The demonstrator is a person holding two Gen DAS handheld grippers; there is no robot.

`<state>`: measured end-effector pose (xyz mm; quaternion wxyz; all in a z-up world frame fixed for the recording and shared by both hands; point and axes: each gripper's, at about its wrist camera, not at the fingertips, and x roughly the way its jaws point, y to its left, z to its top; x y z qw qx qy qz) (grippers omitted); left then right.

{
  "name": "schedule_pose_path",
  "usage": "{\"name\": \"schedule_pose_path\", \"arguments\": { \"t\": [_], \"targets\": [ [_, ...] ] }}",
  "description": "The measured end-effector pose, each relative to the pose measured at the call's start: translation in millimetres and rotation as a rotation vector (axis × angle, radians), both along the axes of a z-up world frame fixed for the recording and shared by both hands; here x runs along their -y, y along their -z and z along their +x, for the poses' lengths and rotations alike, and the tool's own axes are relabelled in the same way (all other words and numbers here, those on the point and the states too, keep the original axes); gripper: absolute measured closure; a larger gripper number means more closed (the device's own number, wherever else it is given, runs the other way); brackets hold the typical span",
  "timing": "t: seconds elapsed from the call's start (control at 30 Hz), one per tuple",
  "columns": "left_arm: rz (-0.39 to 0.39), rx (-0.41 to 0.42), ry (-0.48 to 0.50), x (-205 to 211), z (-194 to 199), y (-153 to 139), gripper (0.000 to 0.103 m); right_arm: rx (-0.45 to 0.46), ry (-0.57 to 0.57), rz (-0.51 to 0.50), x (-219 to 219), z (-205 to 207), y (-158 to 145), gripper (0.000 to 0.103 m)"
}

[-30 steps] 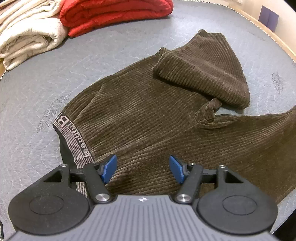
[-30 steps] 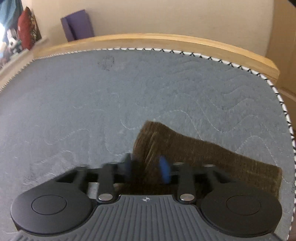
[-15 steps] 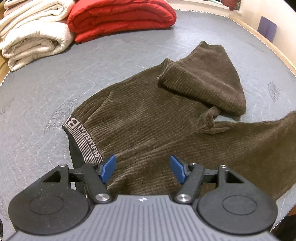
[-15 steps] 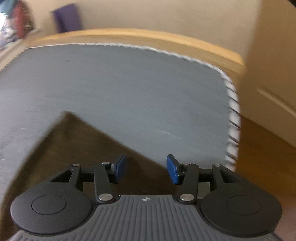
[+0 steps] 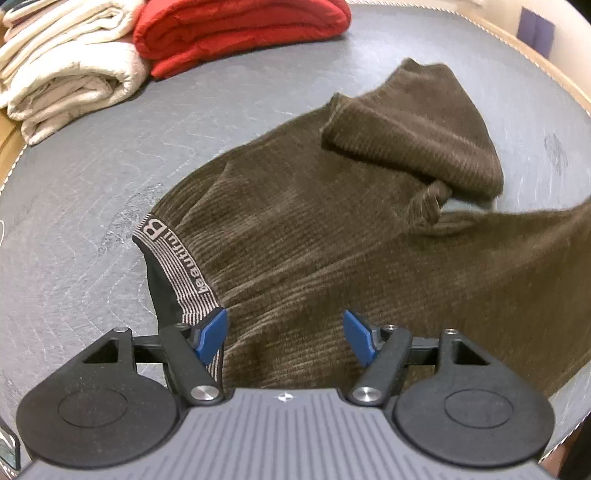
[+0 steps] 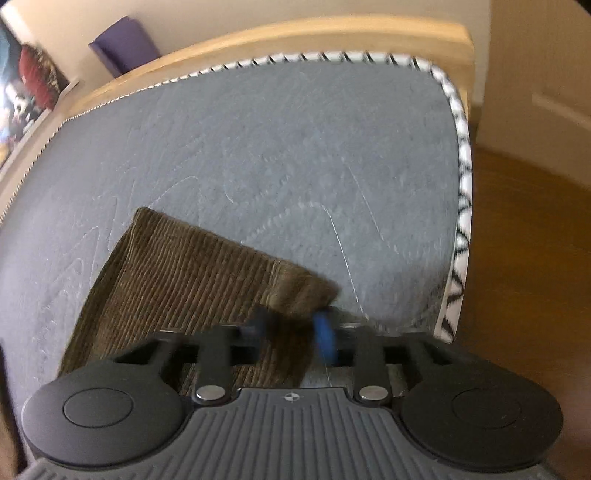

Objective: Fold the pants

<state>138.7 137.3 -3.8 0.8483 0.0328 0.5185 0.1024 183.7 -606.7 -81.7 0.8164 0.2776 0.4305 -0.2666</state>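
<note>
Your brown corduroy pants (image 5: 332,251) are lying unfolded across the grey quilted pad (image 5: 92,221), far leg doubled back. Your right gripper (image 6: 291,328) is closing on the near leg's cuff (image 6: 299,291); your left gripper (image 5: 284,336) is hovering wide open, gripping nothing, at the waistband (image 5: 177,269). Basically all the folding's still ahead.

A grey quilted mattress (image 6: 295,155) with zigzag-stitched piping fills both views, set in a light wooden frame (image 6: 280,37). Behind it at the top stands a cream wall (image 6: 258,14); brown wooden floor (image 6: 524,229) lies at the right.
</note>
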Motion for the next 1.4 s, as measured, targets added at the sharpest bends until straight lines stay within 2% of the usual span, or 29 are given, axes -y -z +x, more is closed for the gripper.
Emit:
{"name": "schedule_pose_path", "arguments": {
  "t": [0.07,0.13,0.2,0.23,0.3,0.37,0.43,0.47,0.5,0.57,0.63,0.67,0.73,0.77,0.83,0.9,0.97,1.03,1.1,1.2,1.3,1.4],
  "targets": [
    [0.005,-0.010,0.020,2,-3,4,0.029,-0.029,0.043,-0.092,-4,-2,-14,0.089],
    [-0.001,-0.018,0.029,1,-5,6,0.029,-0.079,0.160,-0.116,-1,-13,-19,0.089],
    [-0.016,-0.037,0.033,-2,-8,10,0.029,-0.163,0.225,-0.075,4,-21,-7,0.089],
    [-0.026,-0.043,0.033,-4,-10,11,0.029,-0.163,0.235,-0.028,7,-24,-1,0.088],
    [-0.064,-0.052,0.033,-10,-16,13,0.029,-0.119,0.248,-0.042,7,-23,-10,0.083],
    [-0.099,-0.064,0.031,-14,-22,16,0.029,-0.082,0.206,-0.152,-8,-18,-27,0.073],
    [-0.139,-0.078,0.045,-20,-28,23,0.040,-0.036,0.132,-0.261,-28,-14,-45,0.064],
    [-0.152,-0.095,0.055,-24,-32,29,0.054,-0.007,0.093,-0.282,-38,-12,-51,0.063],
    [-0.160,-0.121,0.063,-28,-35,37,0.065,0.021,0.051,-0.281,-47,-11,-57,0.063],
    [-0.151,-0.194,0.073,-36,-45,56,0.072,0.071,-0.027,-0.243,-67,-8,-67,0.062],
    [-0.098,-0.309,0.104,-44,-62,81,0.073,0.120,-0.085,-0.183,-85,-4,-77,0.062],
    [-0.092,-0.329,0.134,-45,-70,86,0.075,0.142,-0.112,-0.154,-96,-3,-80,0.062],
    [-0.090,-0.297,0.172,-46,-80,81,0.075,0.171,-0.169,-0.117,-115,-2,-87,0.062],
    [-0.124,-0.277,0.143,-51,-83,76,0.075,0.179,-0.214,-0.098,-129,-1,-90,0.059],
    [-0.195,-0.228,0.069,-62,-88,65,0.068,0.147,-0.342,-0.071,-160,2,-90,0.051],
    [-0.220,-0.149,0.000,-75,-93,50,0.041,0.053,-0.483,-0.060,-194,6,-80,0.050],
    [-0.206,-0.087,-0.059,-87,-94,39,0.037,-0.010,-0.555,-0.052,-220,4,-68,0.050],
    [-0.213,-0.071,-0.121,-100,-94,38,0.032,-0.065,-0.581,-0.046,-239,-2,-55,0.050],
    [-0.212,-0.094,-0.165,-110,-91,43,0.025,-0.123,-0.561,-0.027,-253,-14,-40,0.050],
    [-0.186,-0.148,-0.160,-113,-86,54,0.022,-0.213,-0.487,0.035,-268,-37,-14,0.050],
    [-0.142,-0.206,-0.133,-106,-86,69,0.021,-0.246,-0.396,0.127,-277,-59,3,0.050],
    [-0.151,-0.239,-0.117,-101,-83,82,0.021,-0.255,-0.339,0.195,-285,-70,15,0.049]
  ]
}}
